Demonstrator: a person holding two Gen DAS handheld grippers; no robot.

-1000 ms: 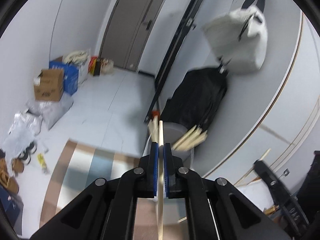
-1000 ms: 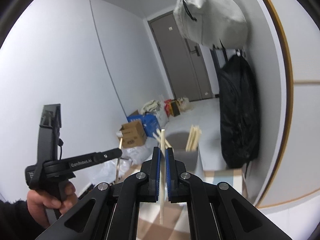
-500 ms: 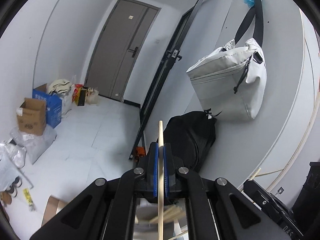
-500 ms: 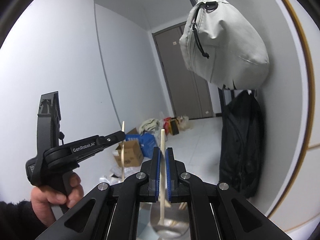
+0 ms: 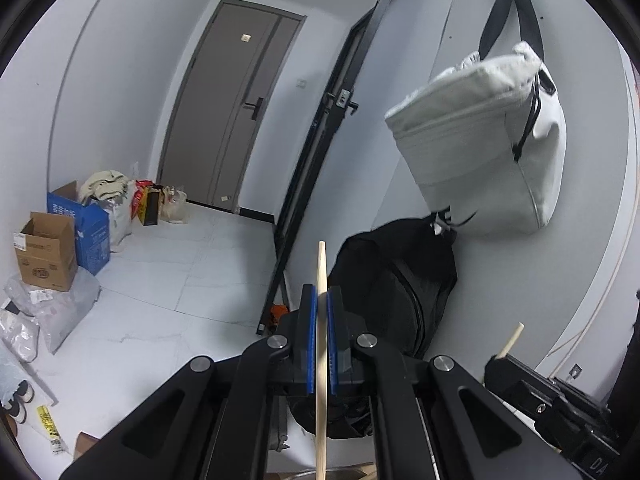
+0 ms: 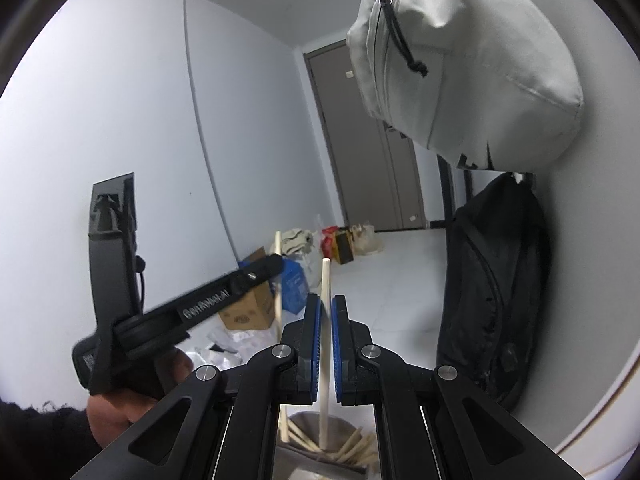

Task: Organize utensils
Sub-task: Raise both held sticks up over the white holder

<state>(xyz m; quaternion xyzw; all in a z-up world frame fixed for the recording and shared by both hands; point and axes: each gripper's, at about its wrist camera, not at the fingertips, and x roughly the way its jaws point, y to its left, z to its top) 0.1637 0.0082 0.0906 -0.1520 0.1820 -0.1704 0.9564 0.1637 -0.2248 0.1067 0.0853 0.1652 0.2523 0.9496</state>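
Chopstick [image 6: 325, 340] pinched upright in right tongs [image 6: 325, 344], metal cup [image 6: 320, 428] straight below. Left tongs [image 5: 319, 344] pinching another chopstick [image 5: 321, 360], off to the side.

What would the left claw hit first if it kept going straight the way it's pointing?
Probably the black bag leaning against the wall: it sits just beyond the left claw, which grips a wooden chopstick. Depth is unclear.

pale matt wooden chopstick [image 5: 321, 344]; brushed metal holder [image 6: 308, 432]; matt grey cloth bag [image 5: 484, 144]; glossy floor [image 5: 168, 280]
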